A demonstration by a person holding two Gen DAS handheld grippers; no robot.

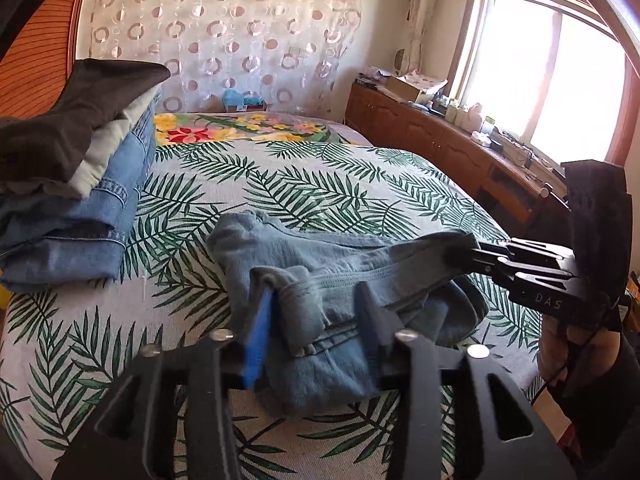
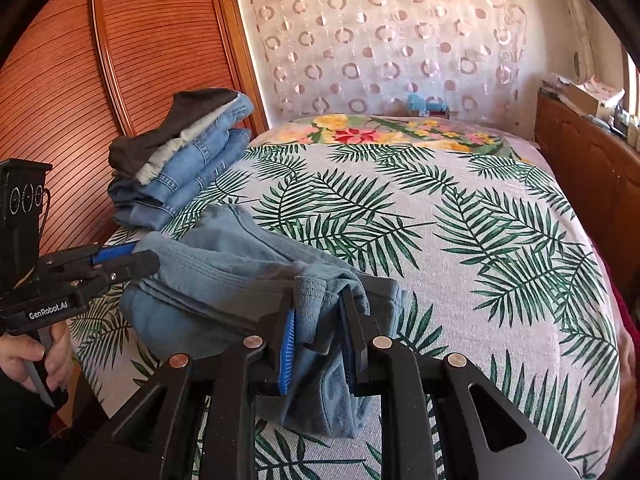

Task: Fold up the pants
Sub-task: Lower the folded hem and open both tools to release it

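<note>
While the light-blue denim pants (image 2: 224,280) lie bunched near the palm-print bed's (image 2: 480,240) front edge, folding remains: left gripper (image 1: 316,312) jaws released, right gripper (image 2: 318,328) jaws clenched on fabric.

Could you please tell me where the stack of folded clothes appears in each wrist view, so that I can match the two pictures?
Left wrist view: the stack of folded clothes fills the left edge, on the palm-leaf bedspread.
Right wrist view: the stack sits upper left of centre, against the slatted wooden door.
Shared landmark: the circle-patterned curtain behind the bed.
</note>
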